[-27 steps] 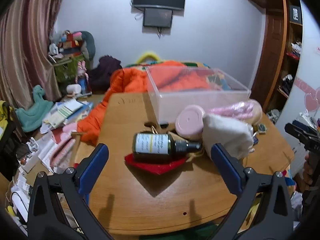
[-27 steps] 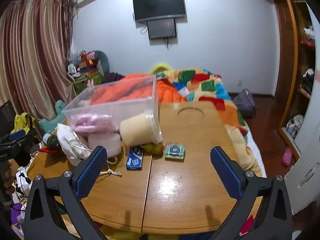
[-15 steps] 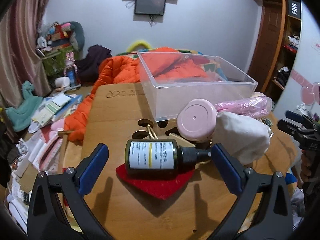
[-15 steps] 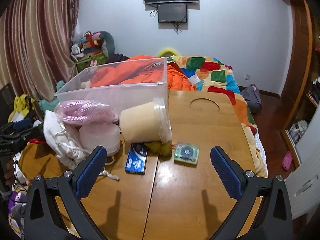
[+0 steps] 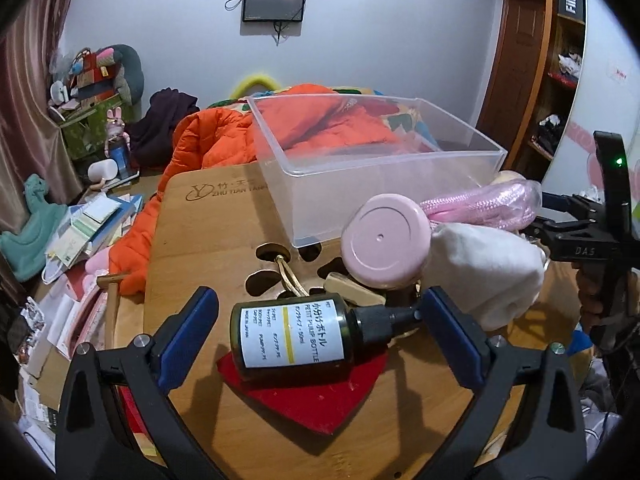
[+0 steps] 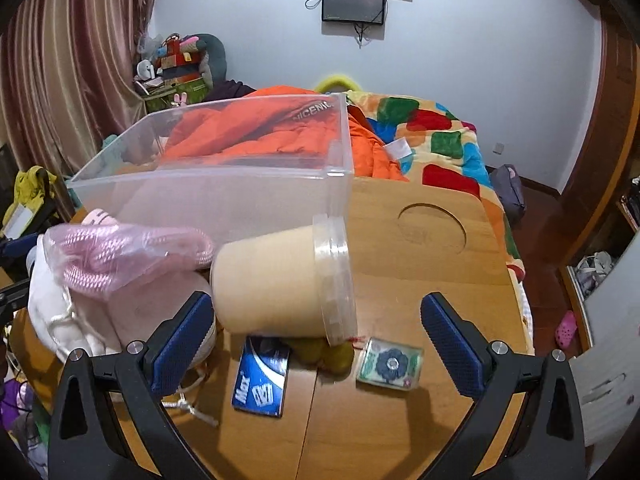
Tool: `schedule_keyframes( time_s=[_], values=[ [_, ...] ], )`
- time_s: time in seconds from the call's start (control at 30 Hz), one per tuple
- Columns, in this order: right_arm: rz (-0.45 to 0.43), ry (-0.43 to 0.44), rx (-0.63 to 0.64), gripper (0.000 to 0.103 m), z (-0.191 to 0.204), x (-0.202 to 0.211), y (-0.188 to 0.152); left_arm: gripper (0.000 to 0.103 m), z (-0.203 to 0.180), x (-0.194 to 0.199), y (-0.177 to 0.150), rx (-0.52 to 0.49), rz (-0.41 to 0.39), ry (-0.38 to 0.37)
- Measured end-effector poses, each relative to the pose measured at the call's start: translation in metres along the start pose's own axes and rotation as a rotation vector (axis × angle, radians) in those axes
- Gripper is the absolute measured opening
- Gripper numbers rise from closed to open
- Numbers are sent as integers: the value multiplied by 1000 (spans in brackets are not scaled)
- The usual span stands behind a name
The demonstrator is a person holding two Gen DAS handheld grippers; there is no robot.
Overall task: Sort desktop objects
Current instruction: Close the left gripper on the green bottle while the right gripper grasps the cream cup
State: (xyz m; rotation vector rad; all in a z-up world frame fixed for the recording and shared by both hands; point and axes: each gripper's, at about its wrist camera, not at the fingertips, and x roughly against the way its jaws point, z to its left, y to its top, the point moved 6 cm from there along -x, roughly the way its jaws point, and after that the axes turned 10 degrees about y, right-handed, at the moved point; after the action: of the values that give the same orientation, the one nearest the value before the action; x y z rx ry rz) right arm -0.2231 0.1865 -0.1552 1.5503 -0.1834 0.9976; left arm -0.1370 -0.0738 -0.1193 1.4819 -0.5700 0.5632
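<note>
Wooden table (image 6: 420, 292): bare right half out to curved edge, free room there; left half crowded up against clear plastic bin (image 6: 224, 196). One bin, one tan lidded cup (image 6: 280, 280) on side, one blue card pack (image 6: 262, 380), one small square case (image 6: 390, 364), one pink rope bundle (image 6: 120, 256), one white pouch (image 5: 484, 272), one pink lid (image 5: 386, 240).

Left gripper (image 5: 318, 330) wide open, holding nothing; dark pump bottle (image 5: 296, 338) lies on red felt (image 5: 308, 392) between pads, pump tip near right pad.

Right gripper (image 6: 316, 338) wide open, empty, cup base near left pad.
</note>
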Motion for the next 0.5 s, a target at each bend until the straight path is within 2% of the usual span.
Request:
schedule_keyframes(
  time_s=[0.03,0.07,0.13,0.2,0.33,0.37,0.5],
  values=[
    [1,1,7,102,0,-1,1,93,1,-2,0,0,7,-3],
    [2,-1,14,101,1,-2,1,85,1,-4,-1,4,16,-10],
    [0,0,25,100,2,-4,2,85,3,-8,-3,17,34,-17],
    [1,2,40,94,5,-6,4,85,4,-8,-5,27,32,-18],
    [15,35,58,74,11,-10,5,84,7,-5,-7,46,24,-10],
    [17,48,66,66,14,-10,5,76,8,-4,-8,55,21,-7],
    [11,40,86,64,18,-8,3,76,17,0,-8,106,23,-22]
  ],
)
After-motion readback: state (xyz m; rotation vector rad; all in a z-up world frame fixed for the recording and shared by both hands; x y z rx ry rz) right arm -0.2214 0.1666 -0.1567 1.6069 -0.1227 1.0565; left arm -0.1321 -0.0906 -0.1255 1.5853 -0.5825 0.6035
